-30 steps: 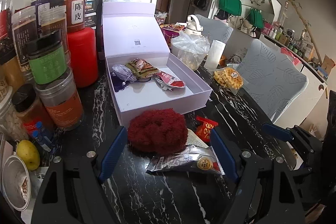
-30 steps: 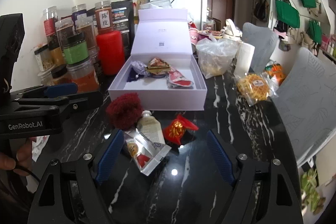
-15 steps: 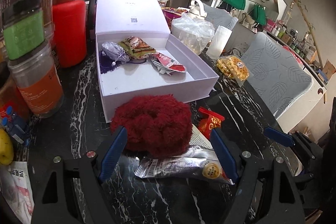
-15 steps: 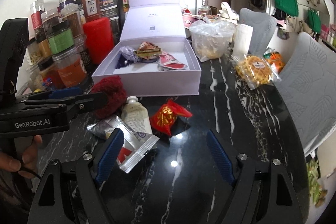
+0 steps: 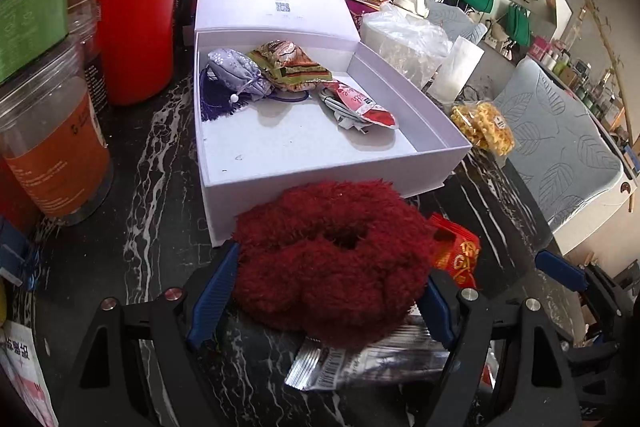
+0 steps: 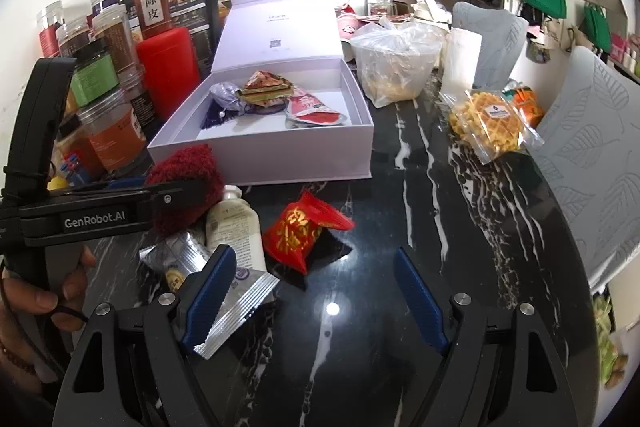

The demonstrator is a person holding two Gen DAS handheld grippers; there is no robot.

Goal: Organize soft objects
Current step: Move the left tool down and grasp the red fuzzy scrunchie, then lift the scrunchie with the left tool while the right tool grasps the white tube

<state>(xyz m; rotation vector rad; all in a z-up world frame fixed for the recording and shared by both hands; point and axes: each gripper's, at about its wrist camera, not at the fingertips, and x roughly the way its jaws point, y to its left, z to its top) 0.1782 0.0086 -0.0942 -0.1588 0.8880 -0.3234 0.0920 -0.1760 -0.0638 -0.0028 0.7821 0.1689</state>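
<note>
A fluffy dark red scrunchie (image 5: 332, 259) lies on the black marble table just in front of the open white box (image 5: 332, 171). My left gripper (image 5: 324, 287) is open, its blue pads on either side of the scrunchie. The scrunchie also shows in the right wrist view (image 6: 188, 187), partly behind the left gripper's finger. The box (image 6: 280, 155) holds a lilac pouch (image 5: 236, 75), a green-edged packet (image 5: 292, 65) and a red sachet (image 5: 360, 105). My right gripper (image 6: 316, 291) is open and empty above the table, near a red packet (image 6: 300, 231), a small cream bottle (image 6: 236, 227) and a silver packet (image 6: 224, 287).
Jars and a red canister (image 5: 136, 27) stand left of the box. A bagged bowl (image 6: 396, 63), a white cup (image 6: 460, 59) and a waffle packet (image 6: 492, 123) sit to the right. A grey chair (image 6: 600, 155) stands past the table's right edge.
My left gripper has moved forward so its open fingers now flank the red scrunchie. My right gripper has moved slightly forward and stays open.
</note>
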